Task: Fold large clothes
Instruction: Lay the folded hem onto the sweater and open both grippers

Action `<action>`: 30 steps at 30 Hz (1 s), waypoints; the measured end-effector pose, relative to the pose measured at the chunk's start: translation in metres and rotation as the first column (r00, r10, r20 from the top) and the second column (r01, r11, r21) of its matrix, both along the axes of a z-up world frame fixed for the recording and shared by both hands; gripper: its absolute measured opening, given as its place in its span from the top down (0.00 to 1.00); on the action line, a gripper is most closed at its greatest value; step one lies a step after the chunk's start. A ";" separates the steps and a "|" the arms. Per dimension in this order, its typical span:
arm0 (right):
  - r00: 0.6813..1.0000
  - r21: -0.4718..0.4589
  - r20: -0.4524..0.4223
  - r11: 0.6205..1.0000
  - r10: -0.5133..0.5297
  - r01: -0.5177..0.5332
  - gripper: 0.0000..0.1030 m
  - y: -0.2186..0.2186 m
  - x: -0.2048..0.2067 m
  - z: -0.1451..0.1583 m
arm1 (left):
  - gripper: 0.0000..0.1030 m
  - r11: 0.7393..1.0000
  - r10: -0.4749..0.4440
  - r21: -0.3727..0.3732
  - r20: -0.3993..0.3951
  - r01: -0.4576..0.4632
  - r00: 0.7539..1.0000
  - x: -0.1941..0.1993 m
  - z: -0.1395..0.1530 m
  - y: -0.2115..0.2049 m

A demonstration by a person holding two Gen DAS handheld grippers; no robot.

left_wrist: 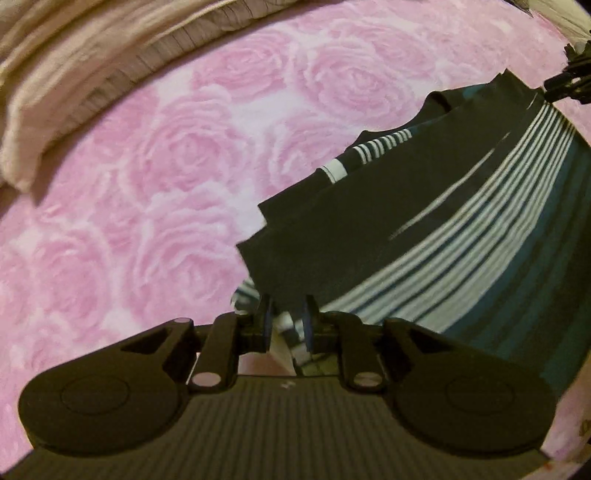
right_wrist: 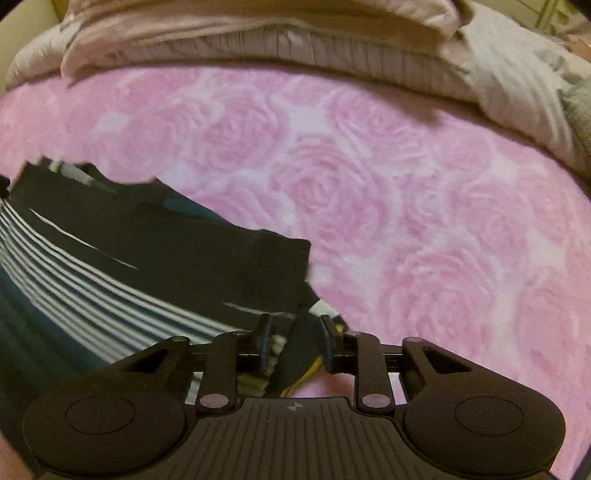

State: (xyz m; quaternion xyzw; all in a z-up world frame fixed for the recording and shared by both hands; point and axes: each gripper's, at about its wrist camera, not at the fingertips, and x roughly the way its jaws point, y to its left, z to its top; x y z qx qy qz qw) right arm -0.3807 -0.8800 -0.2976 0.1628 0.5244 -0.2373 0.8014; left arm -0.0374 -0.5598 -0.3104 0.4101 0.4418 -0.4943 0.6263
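Note:
A large dark garment [left_wrist: 424,229] with white and teal stripes hangs stretched over a pink rose-patterned blanket [left_wrist: 155,192]. My left gripper [left_wrist: 288,325] is shut on the garment's near left edge, cloth bunched between its pads. In the right wrist view the same garment [right_wrist: 140,258] spreads to the left, and my right gripper [right_wrist: 295,339] is shut on its near right corner. The other gripper [left_wrist: 569,83] shows small at the far right edge of the left wrist view, at the garment's opposite corner.
Folded beige and pale pink bedding [right_wrist: 258,33] is heaped along the far side of the blanket [right_wrist: 424,206]. A grey-white quilt [right_wrist: 524,88] lies at the far right. More beige bedding [left_wrist: 74,66] fills the upper left of the left wrist view.

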 end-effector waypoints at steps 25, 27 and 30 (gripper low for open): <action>0.989 0.222 0.145 0.974 -0.003 -0.030 0.69 0.164 -0.083 -0.031 | 0.89 0.997 0.024 0.067 -0.014 -0.023 1.000 -0.154 -0.027 0.108; 0.990 0.204 0.142 0.979 -0.005 -0.025 0.68 0.165 -0.080 -0.015 | 0.88 0.998 0.032 0.057 -0.015 -0.031 0.999 -0.152 -0.014 0.111; 0.989 0.165 0.141 0.985 0.030 -0.054 0.63 0.176 -0.075 0.006 | 0.87 0.998 0.027 0.051 0.005 -0.027 1.000 -0.148 0.006 0.121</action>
